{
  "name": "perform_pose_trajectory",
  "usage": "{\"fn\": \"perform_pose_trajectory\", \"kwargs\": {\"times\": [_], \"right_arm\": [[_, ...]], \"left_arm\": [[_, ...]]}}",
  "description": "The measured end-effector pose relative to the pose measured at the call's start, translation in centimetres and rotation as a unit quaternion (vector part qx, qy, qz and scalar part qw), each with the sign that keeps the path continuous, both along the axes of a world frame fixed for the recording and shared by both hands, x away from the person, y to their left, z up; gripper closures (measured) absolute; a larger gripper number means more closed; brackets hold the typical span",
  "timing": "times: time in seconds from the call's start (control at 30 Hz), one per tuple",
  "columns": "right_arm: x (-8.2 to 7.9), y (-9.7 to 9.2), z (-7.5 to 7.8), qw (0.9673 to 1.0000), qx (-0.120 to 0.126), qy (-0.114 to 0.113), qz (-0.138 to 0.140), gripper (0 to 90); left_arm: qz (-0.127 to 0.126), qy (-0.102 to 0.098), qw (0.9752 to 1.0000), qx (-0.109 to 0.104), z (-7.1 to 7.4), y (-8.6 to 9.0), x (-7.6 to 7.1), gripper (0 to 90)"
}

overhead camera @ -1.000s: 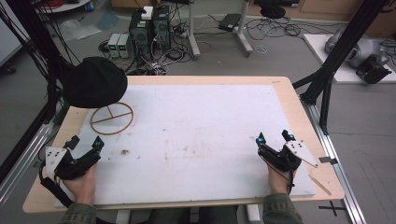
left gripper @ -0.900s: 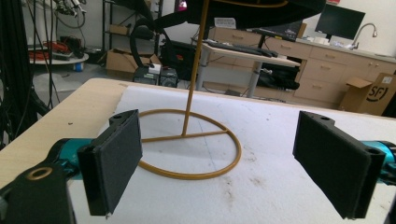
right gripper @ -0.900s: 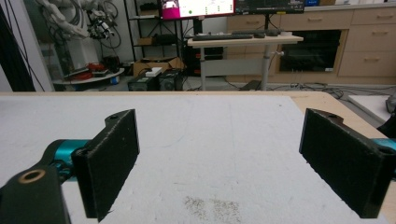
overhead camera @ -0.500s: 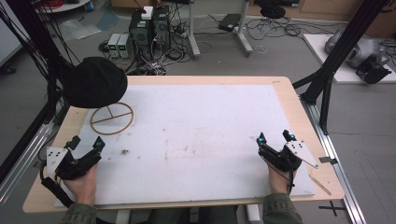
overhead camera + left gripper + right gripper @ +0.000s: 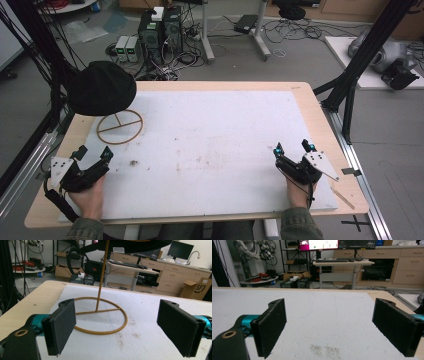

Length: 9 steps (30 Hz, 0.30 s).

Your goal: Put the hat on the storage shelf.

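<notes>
Your left claw (image 5: 92, 153) sits low with its jaws spread wide, nothing between the pads (image 5: 62, 326). Your right claw (image 5: 293, 148) matches it, jaws wide apart and empty. Each hand (image 5: 90, 197) grips from behind its claw, both forearms lying roughly parallel, claws pointing away from you.
</notes>
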State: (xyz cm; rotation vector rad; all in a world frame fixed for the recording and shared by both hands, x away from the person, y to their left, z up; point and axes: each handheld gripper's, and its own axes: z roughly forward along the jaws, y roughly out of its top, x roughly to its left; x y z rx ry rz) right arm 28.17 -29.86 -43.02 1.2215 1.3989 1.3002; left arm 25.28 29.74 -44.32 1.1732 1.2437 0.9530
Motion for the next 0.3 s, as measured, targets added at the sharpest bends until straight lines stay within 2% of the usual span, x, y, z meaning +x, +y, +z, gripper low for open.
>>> {"fn": "perform_pose_trajectory", "kwargs": {"times": [0.2,0.3], "right_arm": [[-0.02,0.22,-0.07,0.9999,-0.011,-0.003,0.009,11.3],[-0.06,0.22,-0.08,0.9999,-0.006,-0.003,0.008,11.3]], "left_arm": [[-0.007,-0.001,1.0,0.005,-0.01,-0.08,0.04,16.1],[-0.008,0.001,0.9999,0.007,-0.03,-0.07,0.08,16.1]]}}
